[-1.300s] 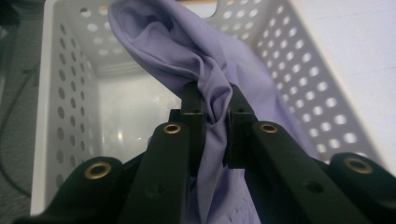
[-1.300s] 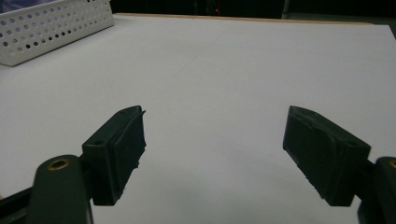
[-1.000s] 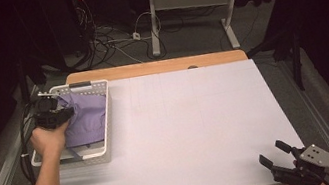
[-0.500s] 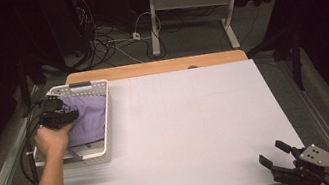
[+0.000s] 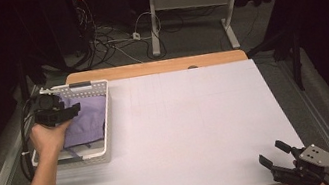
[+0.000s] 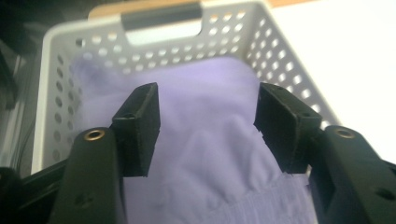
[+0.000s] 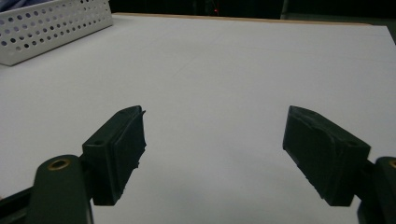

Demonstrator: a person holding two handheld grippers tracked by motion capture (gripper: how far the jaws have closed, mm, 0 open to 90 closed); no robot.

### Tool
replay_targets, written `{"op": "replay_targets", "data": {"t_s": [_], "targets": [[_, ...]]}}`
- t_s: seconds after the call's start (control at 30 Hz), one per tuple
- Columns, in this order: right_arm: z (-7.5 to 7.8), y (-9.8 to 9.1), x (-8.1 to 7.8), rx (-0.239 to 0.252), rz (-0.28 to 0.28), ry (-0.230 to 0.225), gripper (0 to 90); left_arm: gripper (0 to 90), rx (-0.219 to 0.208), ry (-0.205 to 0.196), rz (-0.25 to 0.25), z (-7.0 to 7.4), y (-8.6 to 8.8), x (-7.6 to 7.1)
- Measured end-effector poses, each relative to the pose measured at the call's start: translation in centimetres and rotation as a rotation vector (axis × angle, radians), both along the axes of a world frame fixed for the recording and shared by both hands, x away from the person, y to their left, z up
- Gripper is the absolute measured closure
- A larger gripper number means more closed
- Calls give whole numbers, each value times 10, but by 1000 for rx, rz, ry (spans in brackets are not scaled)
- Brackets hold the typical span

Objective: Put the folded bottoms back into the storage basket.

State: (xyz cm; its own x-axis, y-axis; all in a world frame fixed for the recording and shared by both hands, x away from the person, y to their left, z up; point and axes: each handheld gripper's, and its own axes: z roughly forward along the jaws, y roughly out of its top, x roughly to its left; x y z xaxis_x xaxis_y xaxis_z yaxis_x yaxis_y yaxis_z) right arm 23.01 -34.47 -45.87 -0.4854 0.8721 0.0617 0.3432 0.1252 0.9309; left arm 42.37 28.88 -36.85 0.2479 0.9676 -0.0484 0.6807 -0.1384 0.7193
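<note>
A lilac cloth (image 5: 89,121) lies crumpled in a white perforated basket (image 5: 107,113) at the table's left edge. My left gripper (image 5: 74,110) hovers over the basket's left side, pointing right across the cloth. In the left gripper view it (image 6: 208,121) is open, with the cloth (image 6: 205,158) just below and between the jaws and the basket's handle wall (image 6: 163,46) beyond. My right gripper (image 5: 272,152) rests at the table's front right corner, open and empty. In the right gripper view it (image 7: 212,135) faces bare white tabletop (image 7: 224,60).
The white table surface (image 5: 198,122) stretches between basket and right gripper. A wooden strip (image 5: 153,67) runs along the far edge. Cables and desk legs are on the floor beyond. The basket's corner (image 7: 51,28) is at the right gripper view's upper left.
The cloth, bunched up by the left gripper a second ago, now lies flatter in the basket. The left hand shifted only slightly. The right gripper has stayed still.
</note>
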Motion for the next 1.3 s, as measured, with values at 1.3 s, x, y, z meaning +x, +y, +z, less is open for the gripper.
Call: {"op": "replay_targets", "data": {"t_s": [1.3], "targets": [[0, -3, -1, 16, -9, -1, 221, 351, -71, -121, -119, 23, -17, -44]]}}
